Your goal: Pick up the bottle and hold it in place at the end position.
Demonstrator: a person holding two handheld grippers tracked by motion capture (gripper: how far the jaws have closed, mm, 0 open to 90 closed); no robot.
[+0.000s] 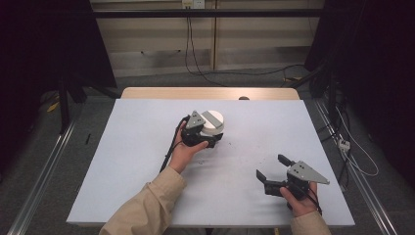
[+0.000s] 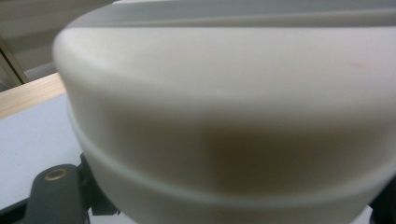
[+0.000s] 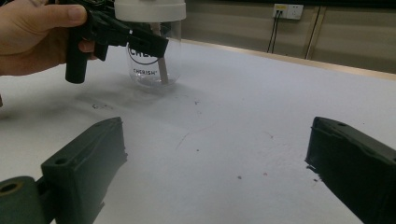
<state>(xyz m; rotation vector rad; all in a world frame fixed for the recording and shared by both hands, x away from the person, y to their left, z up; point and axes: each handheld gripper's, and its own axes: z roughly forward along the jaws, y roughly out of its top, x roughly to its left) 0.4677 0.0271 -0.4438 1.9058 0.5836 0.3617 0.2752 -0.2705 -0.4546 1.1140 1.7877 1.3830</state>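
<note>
A clear jar [image 3: 149,65] with a white lid [image 3: 149,9] and dark lettering stands on the white table cover [image 1: 147,147], a little behind its middle. In the high view the jar [image 1: 214,122] has my left gripper [image 1: 213,137] against its near side, held by a hand in a beige sleeve. Its black jaws are shut on the jar just under the lid, and the left gripper [image 3: 126,35] reaches in from the left. The lid [image 2: 224,116] looms blurred and very close. My right gripper [image 1: 270,166] rests at the front right, jaws wide open with nothing between them [image 3: 217,135].
The cover shows dark smudges and specks between the jar and the right gripper. A wooden table edge [image 1: 210,93] runs along the far side. Metal rails, dark stands and cables [image 1: 195,63] lie on the floor around the table.
</note>
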